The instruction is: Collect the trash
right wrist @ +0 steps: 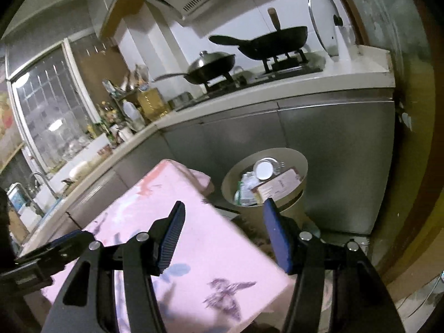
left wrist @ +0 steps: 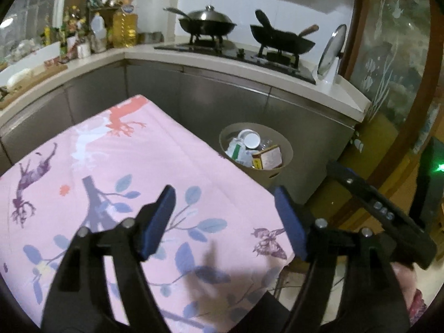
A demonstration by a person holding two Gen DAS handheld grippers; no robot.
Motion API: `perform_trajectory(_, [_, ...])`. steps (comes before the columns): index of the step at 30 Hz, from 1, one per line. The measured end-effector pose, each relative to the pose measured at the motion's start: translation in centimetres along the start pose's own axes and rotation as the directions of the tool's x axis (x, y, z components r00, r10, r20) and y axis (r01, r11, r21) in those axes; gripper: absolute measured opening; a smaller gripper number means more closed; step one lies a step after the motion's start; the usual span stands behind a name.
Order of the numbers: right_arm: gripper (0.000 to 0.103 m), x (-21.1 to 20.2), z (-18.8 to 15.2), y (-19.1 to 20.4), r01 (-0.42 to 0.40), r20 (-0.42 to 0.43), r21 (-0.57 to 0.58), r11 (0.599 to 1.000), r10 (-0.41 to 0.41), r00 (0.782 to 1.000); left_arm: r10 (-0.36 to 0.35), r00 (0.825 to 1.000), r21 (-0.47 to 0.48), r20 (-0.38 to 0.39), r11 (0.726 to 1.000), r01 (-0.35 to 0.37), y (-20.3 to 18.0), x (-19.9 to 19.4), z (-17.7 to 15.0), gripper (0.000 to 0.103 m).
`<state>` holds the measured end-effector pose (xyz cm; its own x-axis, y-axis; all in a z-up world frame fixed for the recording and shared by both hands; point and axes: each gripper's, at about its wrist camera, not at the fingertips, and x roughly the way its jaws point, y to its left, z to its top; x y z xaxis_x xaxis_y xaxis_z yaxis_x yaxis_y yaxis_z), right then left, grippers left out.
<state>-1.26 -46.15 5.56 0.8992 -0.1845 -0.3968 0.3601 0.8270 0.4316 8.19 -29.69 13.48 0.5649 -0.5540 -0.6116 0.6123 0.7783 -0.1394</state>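
Observation:
A beige round bin (left wrist: 279, 172) stands on the floor beside the table's far right corner, against the grey cabinets. It holds a white lid (left wrist: 252, 139), a brown carton (left wrist: 267, 160) and crumpled packaging. My left gripper (left wrist: 225, 194) hovers open over the pink flowered tablecloth (left wrist: 116, 161), nothing between its blue pads. My right gripper (right wrist: 224, 208) is open too, empty, above the table's right edge, with the bin (right wrist: 301, 174) just beyond its right finger (right wrist: 273, 227). The tablecloth (right wrist: 194, 238) shows no loose items.
A kitchen counter (left wrist: 277, 68) wraps behind the table, with a lidded wok (left wrist: 206, 23), a black pan (left wrist: 283, 38) and a glass lid on a stand (left wrist: 331, 51). Bottles and jars crowd the left counter (left wrist: 91, 33). A glass door (left wrist: 394, 63) stands right.

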Motion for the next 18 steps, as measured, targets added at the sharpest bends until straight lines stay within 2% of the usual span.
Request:
perform_trajectory(3, [0.057,-1.5,-0.2,0.8,-0.023,0.013,0.017,1.0,0.023,1.0,0.025,0.999,0.007,0.023,1.0,-0.025,0.3,-1.7,-0.8,0.072])
perform_trajectory(6, [0.057,-2.8,-0.5,1.7,-0.05,0.023,0.034,0.998,0.05,0.998,0.041,0.998,-0.004,0.041,0.999,-0.041,0.9,-2.9,-1.2,0.077])
perform_trajectory(12, [0.057,-4.6,-1.0,3.2,-0.092,0.034,0.047,0.995,0.09,0.995,0.071,0.995,-0.027,0.068,0.997,-0.07,1.9,-4.5,-1.9,0.079])
perform_trajectory(16, [0.062,-5.7,-1.1,4.3,-0.114,0.052,0.039,0.993,0.112,0.992,0.134,0.985,-0.008,0.108,0.991,-0.134,2.0,-5.5,-2.3,0.092])
perform_trajectory(18, [0.063,-6.0,-1.2,4.9,-0.12,0.06,0.026,0.992,0.118,0.991,0.176,0.976,0.0,0.131,0.984,-0.178,2.1,-6.0,-2.6,0.095])
